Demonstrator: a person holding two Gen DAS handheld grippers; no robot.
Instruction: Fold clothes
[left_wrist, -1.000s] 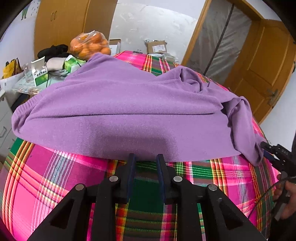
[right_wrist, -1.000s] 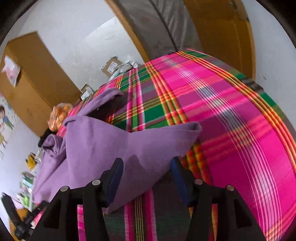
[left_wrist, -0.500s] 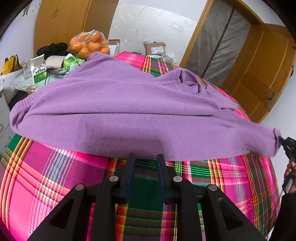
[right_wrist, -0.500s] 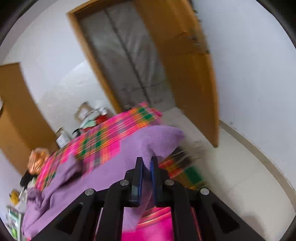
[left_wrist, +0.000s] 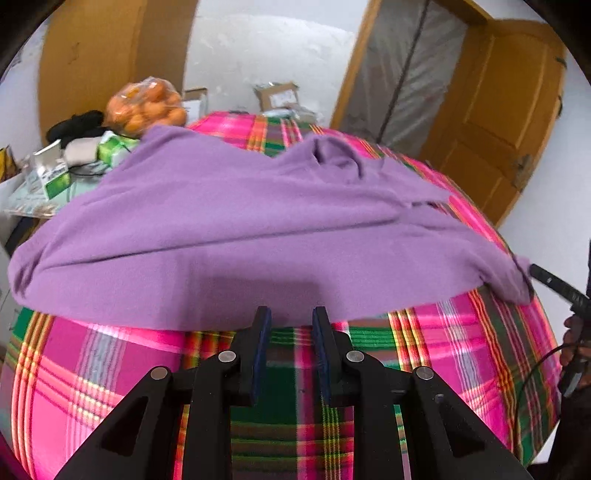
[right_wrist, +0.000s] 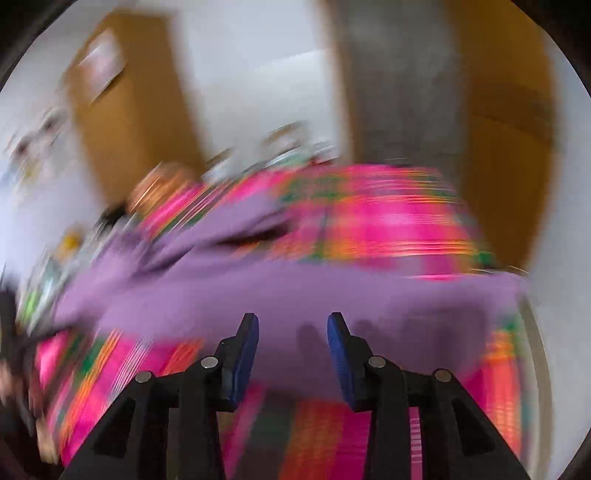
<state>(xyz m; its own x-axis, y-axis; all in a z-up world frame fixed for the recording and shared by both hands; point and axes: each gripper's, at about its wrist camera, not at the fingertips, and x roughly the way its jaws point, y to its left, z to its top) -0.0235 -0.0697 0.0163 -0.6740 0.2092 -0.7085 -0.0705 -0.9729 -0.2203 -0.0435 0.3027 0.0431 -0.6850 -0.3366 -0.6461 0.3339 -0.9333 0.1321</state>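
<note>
Glossy plaid tablecloth (left_wrist: 110, 369), soft fleecy purple garment (left_wrist: 240, 229) spread wide, rumpled

Count on inspection: one purple garment (left_wrist: 236, 229) spread on one plaid cloth (left_wrist: 92, 369). One bag of oranges (left_wrist: 146, 105). Two cardboard boxes (left_wrist: 277, 96) by the far wall. Two grippers: left gripper (left_wrist: 290, 317), right gripper (right_wrist: 291, 325). One wooden door (left_wrist: 506, 122).

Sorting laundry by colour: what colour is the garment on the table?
Purple garment; clearest in the left wrist view.
</note>
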